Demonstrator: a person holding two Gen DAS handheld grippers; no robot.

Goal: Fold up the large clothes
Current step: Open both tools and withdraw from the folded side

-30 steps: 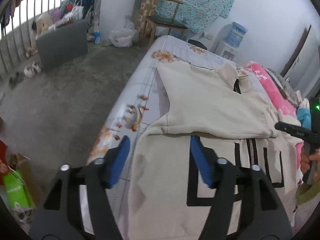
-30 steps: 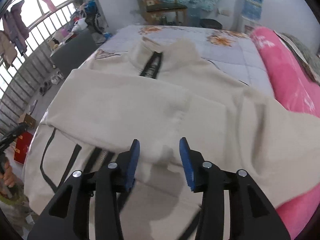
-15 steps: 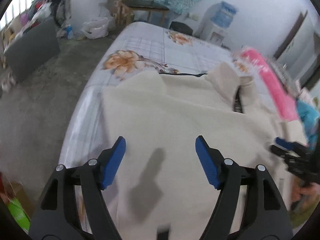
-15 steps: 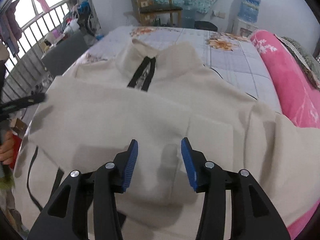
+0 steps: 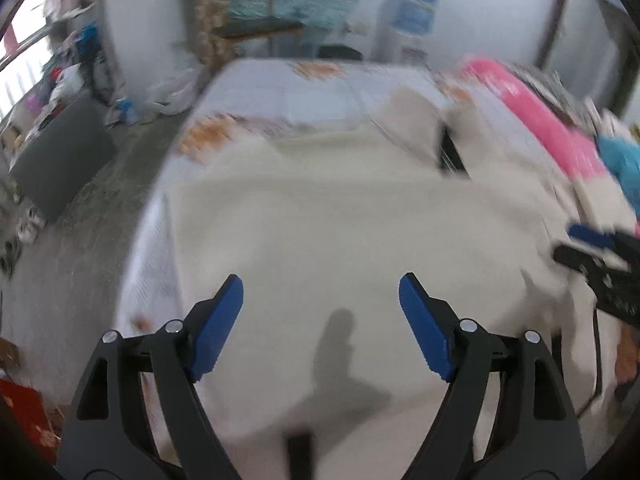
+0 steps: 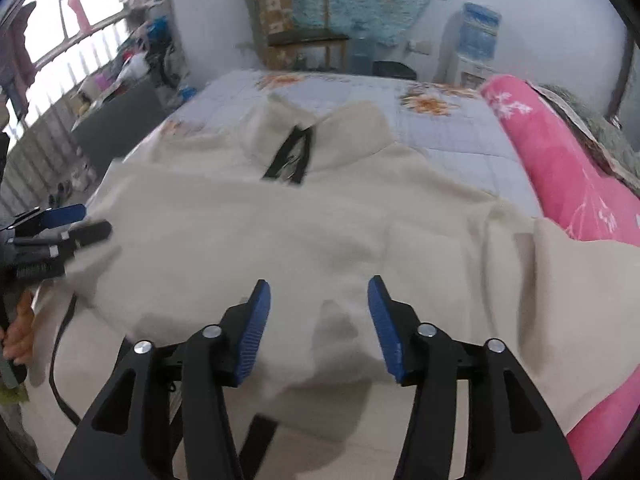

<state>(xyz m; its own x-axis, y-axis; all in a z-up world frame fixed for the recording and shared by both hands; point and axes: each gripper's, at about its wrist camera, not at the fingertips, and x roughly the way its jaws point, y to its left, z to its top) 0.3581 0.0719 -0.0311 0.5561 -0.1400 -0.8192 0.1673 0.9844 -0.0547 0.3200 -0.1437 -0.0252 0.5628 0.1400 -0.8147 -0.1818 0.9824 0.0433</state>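
The cream sweatshirt is laid across the flowered bed sheet, collar toward the far end of the bed, and in the left wrist view, which is blurred, a broad smooth panel of it is seen folded over the body, with its left edge lying close to the side of the bed. The left gripper is held above this panel with its blue pads wide apart and nothing between them. The right gripper is glimpsed at the right edge of this view, over the garment's other side. In the right wrist view the same folded panel is seen spanning the garment below the dark zip placket, while black printed lines show on the layer beneath at the near left. The right gripper is likewise parted and empty above the cloth, and the pink bolster is seen alongside, touched by the garment's right part. It is judged that a first fold has been laid and released, and that further folds are left to be made before a compact bundle is reached.
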